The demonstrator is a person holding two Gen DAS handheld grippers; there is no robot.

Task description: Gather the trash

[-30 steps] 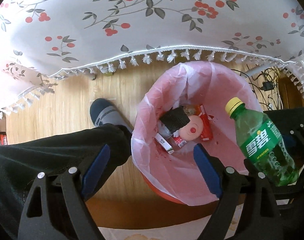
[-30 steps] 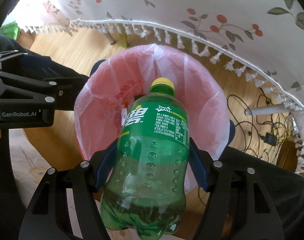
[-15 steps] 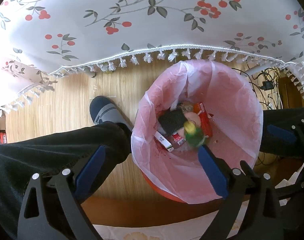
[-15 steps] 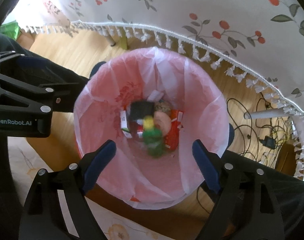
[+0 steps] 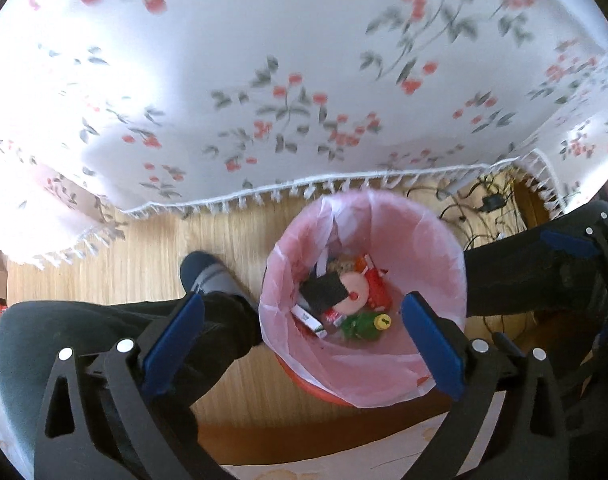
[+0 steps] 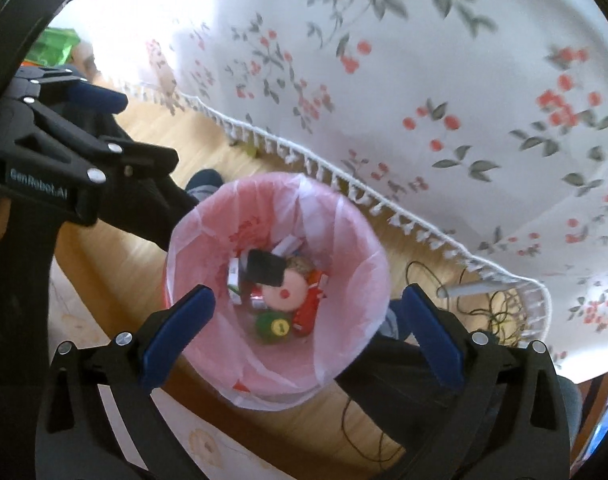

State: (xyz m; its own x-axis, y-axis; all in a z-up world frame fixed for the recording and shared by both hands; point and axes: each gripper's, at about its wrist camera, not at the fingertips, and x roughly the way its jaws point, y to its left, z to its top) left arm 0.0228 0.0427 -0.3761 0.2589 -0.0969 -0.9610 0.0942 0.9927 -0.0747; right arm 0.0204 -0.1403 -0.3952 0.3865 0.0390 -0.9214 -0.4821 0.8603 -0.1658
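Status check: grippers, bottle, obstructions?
Left gripper and right gripper open, empty, jaws just widened. Green plastic bottle lies inside pink-lined bin. Nothing in the way.

I see hard daylight from the upper left blowing out the tablecloth (image 5: 264,60) to white glare. Its floral print is smeared, probably by motion. The fisheye bends the fringe and blackens the corners; the bin liner (image 6: 343,240) stays fairly sharp.

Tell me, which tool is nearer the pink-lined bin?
Right, probably: the right tool sits centred above the bin; the left tool is off toward its left rim. Both have just been opening, holding nothing.
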